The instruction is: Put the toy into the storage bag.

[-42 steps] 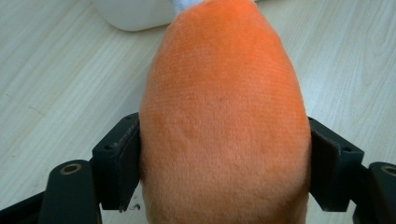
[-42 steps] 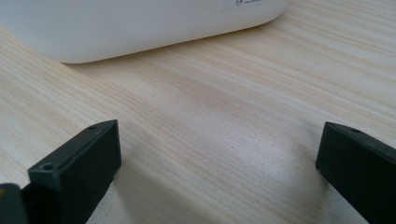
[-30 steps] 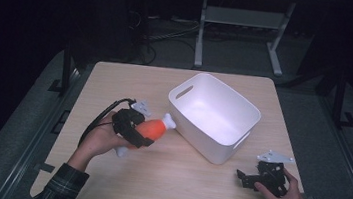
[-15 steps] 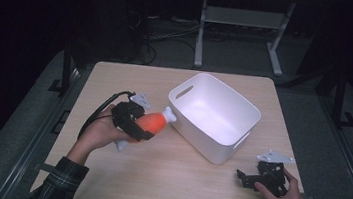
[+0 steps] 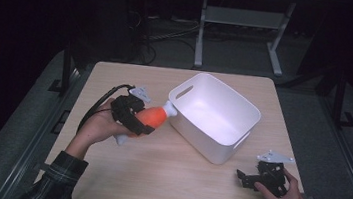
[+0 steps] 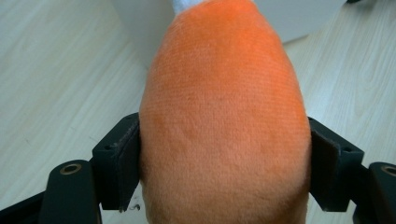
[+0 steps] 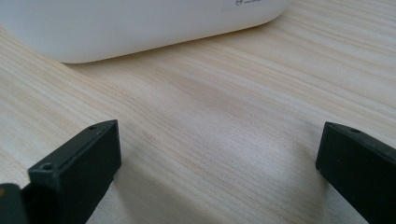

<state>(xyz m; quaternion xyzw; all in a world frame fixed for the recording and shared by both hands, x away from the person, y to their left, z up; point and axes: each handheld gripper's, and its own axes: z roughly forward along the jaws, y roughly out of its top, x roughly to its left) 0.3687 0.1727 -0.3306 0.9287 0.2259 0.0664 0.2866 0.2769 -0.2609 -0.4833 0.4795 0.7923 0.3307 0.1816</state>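
Since the earlier frames, the left gripper [image 5: 138, 118] carries the orange toy [image 5: 151, 117] closer to the white bin [image 5: 243, 109]; in the high view its white tip sits at the bin's 9 o'clock wall, above the table [image 5: 165, 179]. At 4 o'clock, the right gripper [image 5: 256, 178] rests on the wood. Left gripper view: jaws are clenched on the toy [image 6: 224, 116], bin [image 6: 140, 28] at 12 o'clock. Right gripper view: jaws spread wide, nothing between, bin [image 7: 140, 25] at 12 o'clock.

The left gripper [image 5: 148, 117] clamps an orange plush toy [image 5: 151, 118] above the worktop [image 5: 170, 179], its white tip at the white bin's [image 5: 214, 115] near-left wall. The right gripper [image 5: 248, 179] rests near the worktop's near-right corner.
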